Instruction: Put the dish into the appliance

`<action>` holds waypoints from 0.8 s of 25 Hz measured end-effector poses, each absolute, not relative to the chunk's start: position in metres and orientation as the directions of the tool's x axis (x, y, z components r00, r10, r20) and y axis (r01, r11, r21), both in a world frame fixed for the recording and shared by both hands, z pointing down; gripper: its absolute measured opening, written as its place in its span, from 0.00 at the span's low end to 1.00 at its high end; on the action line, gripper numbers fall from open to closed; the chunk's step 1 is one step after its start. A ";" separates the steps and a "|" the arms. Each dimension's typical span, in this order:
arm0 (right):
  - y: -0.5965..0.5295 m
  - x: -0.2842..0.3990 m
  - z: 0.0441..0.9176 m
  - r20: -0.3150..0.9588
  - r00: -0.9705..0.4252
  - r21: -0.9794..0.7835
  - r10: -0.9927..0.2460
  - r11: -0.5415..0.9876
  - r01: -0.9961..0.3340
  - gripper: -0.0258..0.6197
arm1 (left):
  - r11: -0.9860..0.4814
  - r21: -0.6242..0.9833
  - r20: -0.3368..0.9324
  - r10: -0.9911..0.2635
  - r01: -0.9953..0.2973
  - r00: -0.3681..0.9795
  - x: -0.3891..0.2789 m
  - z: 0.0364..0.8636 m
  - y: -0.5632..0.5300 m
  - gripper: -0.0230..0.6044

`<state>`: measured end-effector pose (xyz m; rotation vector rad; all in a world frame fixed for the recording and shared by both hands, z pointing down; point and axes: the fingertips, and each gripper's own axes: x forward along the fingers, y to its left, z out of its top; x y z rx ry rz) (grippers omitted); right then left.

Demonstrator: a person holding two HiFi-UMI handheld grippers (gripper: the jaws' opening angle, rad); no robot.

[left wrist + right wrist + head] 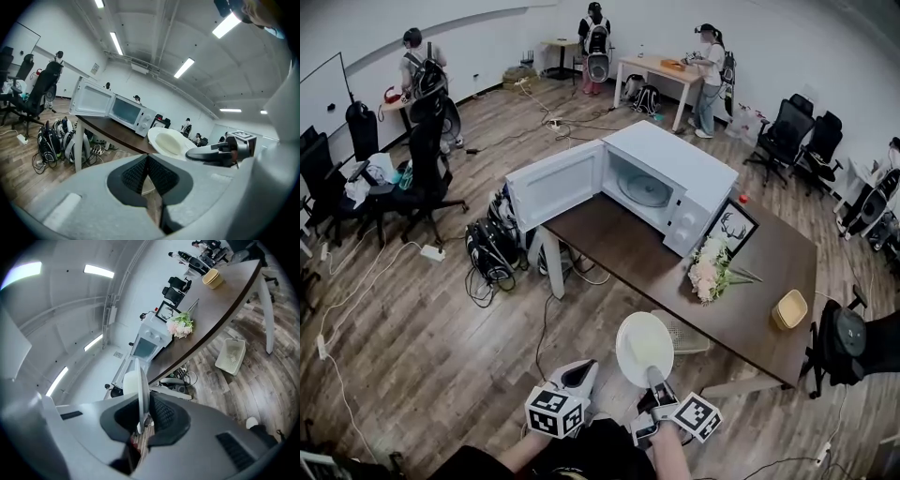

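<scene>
**Dish held in the air before the table, microwave door open**

On the floor by the left end of the table (pixel 614 239), a heap of dark bags (pixel 490 248) is seen. The left gripper (pixel 584 367) is held low over the floor, in front of the near long edge of the table. Its jaws are pressed together and nothing is caught between them; this is shown plainly in the left gripper view.

The white microwave (pixel 675 169) is placed at the left end of the table, near the far corner. Its door (pixel 555 183) is swung fully open to the left, beyond the table's edge, and a round glass tray can be seen inside.

The dish (pixel 644 347), a plain white plate, is not on the table. It is carried in the air just before the near long edge, right of the left gripper and well apart from the microwave. It is clamped at its lower rim by the right gripper (pixel 655 377), whose jaws are closed on it; in the right gripper view the dish (pixel 142 387) is seen edge-on between the pads.

Under the near edge, a white basket (pixel 686 336) lies on the floor. Further right, pale flowers (pixel 709 267) are laid on the table beside the microwave, with a picture frame (pixel 732 228) just behind them. A small yellowish container (pixel 789 308) is set near the right corner of the near edge.
</scene>
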<state>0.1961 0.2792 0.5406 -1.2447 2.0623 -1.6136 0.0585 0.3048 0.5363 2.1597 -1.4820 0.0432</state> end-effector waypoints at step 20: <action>0.204 0.204 0.566 0.328 -0.594 -0.880 -0.735 -0.008 -0.475 0.10 | -0.293 0.379 0.336 -0.840 -0.878 0.426 0.077 0.559 0.226 0.05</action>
